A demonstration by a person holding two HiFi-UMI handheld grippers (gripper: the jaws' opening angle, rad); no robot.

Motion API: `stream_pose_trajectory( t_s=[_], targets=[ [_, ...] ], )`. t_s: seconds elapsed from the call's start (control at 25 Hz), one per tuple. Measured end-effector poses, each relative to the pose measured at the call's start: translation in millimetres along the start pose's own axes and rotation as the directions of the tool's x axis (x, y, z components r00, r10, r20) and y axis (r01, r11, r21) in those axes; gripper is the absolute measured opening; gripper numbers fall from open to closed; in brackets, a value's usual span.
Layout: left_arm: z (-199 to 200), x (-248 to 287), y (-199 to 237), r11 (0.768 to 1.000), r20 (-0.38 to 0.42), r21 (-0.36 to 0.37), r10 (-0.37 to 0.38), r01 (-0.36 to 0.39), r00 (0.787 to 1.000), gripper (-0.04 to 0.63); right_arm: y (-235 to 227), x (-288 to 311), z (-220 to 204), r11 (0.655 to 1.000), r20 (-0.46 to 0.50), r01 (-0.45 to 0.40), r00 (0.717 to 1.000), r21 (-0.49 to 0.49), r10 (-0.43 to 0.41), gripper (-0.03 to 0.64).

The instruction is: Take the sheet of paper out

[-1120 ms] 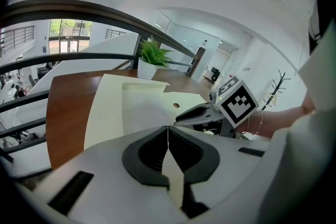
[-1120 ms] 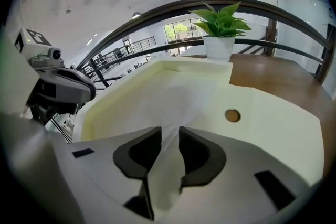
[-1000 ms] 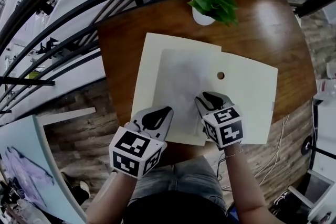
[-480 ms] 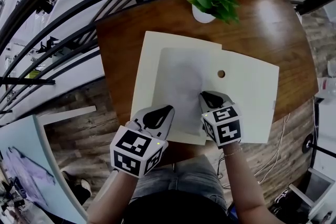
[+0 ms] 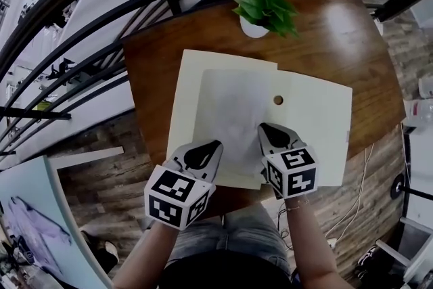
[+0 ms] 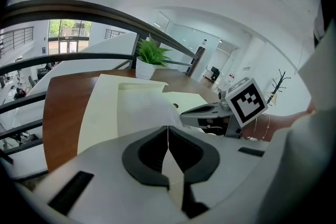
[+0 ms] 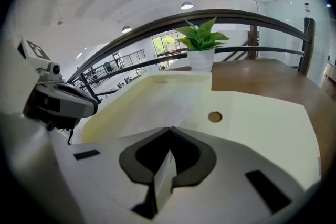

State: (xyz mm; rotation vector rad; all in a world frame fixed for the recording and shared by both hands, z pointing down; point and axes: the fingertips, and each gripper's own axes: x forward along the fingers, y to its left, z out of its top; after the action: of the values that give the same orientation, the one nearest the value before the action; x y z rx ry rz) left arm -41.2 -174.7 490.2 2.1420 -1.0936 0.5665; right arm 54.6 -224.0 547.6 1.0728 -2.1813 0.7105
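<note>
- barely any change over the last second: table, plant and folder all drift together in the head view, so that's my head moving, not the work.
- the right gripper has edged a touch nearer to me. the sheet's far edge sits about where it was against the folder's far edge, so i judge the pull has only just begun.
- the right gripper is clenched on the near right part of the sheet of paper; its own view shows a thin white strip pinched between the closed jaws.
- the left gripper is also clenched, with a pale cream strip between its jaws. by the colour i read that as the near edge of the folder, not the sheet, but it's a close call.
- that would mean left holds the folder down while right draws the sheet towards me.
- the folder lies open and flat mid table, and the sheet rests on its left half, still wholly over it. the right flap is bare except for a small round spot.
- a white pot at the far edge holds the green plant, well apart from both grippers.
</note>
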Motion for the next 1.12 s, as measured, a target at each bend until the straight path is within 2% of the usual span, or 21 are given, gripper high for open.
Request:
stream_pose_trajectory(
  t_s=[0.52, 1.12],
  targets=[
    [13.7, 7.0, -22.7, 0.997, 0.018, 0.067, -0.028, 0.027, 0.999, 0.018, -35.0, -42.1, -7.9, 0.994, 0.068, 0.078, 0.994, 0.072, -0.083, 0.028],
    [20.2, 23.5, -63.1, 0.985, -0.010, 0.127, -0.120, 0.120, 0.993, 0.018, -75.5, -99.9, -19.7, 0.966, 0.120, 0.202, 0.968, 0.161, -0.222, 0.028]
  ],
)
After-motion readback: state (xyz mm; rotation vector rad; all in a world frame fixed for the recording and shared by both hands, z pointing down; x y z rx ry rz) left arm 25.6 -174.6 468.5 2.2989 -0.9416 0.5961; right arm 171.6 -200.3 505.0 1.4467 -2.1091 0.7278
